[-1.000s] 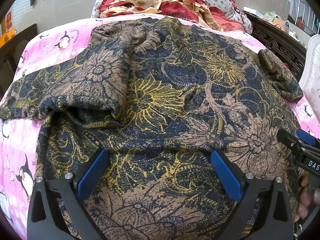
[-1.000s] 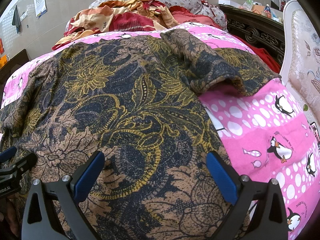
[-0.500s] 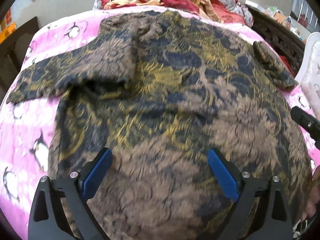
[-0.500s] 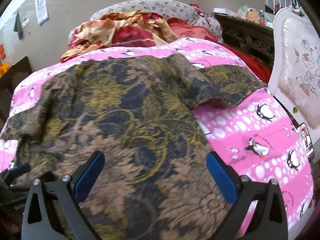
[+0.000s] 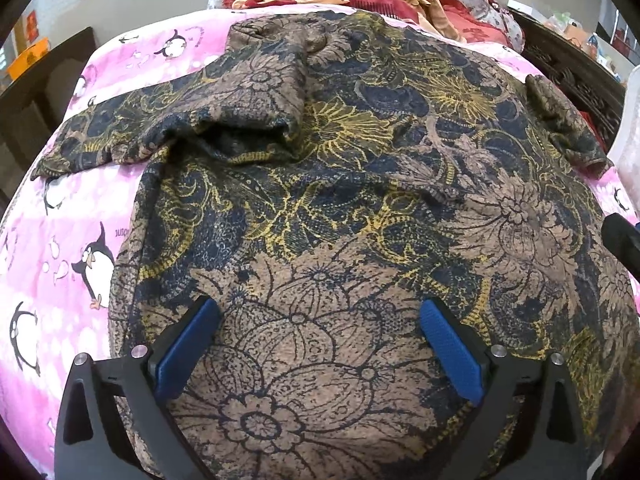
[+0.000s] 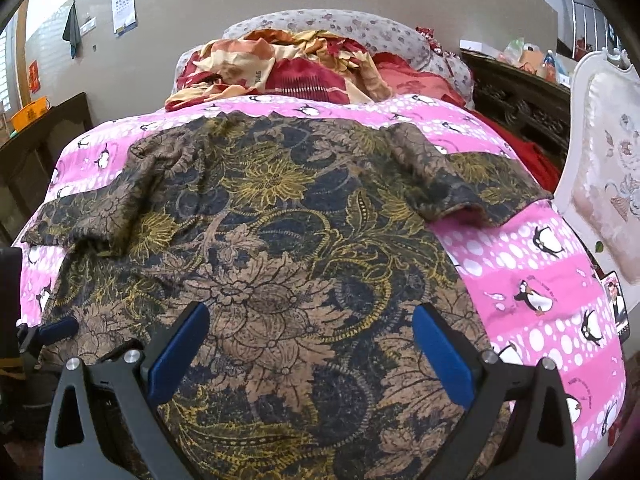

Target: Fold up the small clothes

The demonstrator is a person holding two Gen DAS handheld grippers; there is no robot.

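A dark floral shirt (image 5: 340, 208) with brown and yellow flowers lies spread flat on the bed, both short sleeves out. Its left sleeve (image 5: 180, 120) is bunched and folded over; the other sleeve (image 6: 460, 184) lies toward the white chair. My left gripper (image 5: 318, 308) hovers over the shirt's lower part, its jaws opening wide, with only flat cloth beneath and nothing pinched. My right gripper (image 6: 310, 310) stands open above the shirt (image 6: 280, 240) near its right side, holding nothing. Part of the right gripper (image 5: 620, 240) shows at the left view's right edge.
A pink penguin blanket (image 6: 540, 280) covers the bed. Crumpled red and orange bedding (image 6: 300, 68) and a flowered pillow lie at the head. A white upholstered chair (image 6: 608, 168) stands on the right, with dark wooden furniture (image 6: 512, 96) behind it and on the left.
Both grippers have drawn back from the shirt. The right one rose, so more of the bed and wall shows. The left view now shows more pink blanket on its left.
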